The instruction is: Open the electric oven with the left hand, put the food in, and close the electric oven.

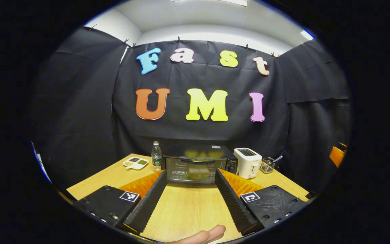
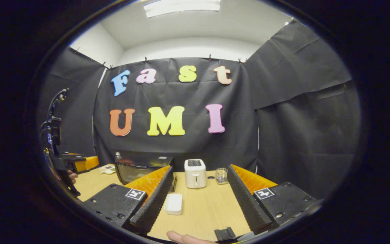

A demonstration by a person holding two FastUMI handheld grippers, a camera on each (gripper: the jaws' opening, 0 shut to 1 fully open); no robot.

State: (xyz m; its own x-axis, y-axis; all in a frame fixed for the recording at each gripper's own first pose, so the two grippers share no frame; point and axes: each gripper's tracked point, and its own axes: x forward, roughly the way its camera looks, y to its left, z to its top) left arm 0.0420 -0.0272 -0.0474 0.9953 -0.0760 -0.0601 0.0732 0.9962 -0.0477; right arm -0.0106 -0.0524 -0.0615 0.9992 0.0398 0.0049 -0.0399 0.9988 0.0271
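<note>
The electric oven (image 1: 197, 165), a boxy black unit with a glossy glass door, stands shut at 12 o'clock in the left gripper view, at the far edge of the pale wood-grain table (image 1: 188, 210); a sandwich (image 1: 198, 172) shows dimly through the glass. The left gripper (image 1: 191, 189) hangs wide open and empty, its ribbed fingers (image 1: 147, 203) framing bare tabletop before the door. At 1 o'clock stands a smooth white toaster (image 1: 248, 162), with a wire-mesh holder (image 1: 266, 165) just beside it; at 11 o'clock are a clear plastic bottle (image 1: 156, 156) and a white divided dish (image 1: 135, 163). The right gripper (image 2: 200, 193) is likewise spread wide, holding nothing, with a white ridged rectangular tray (image 2: 173, 204) lying by its left finger and a small glass cup (image 2: 221, 175) near 12 o'clock.
</note>
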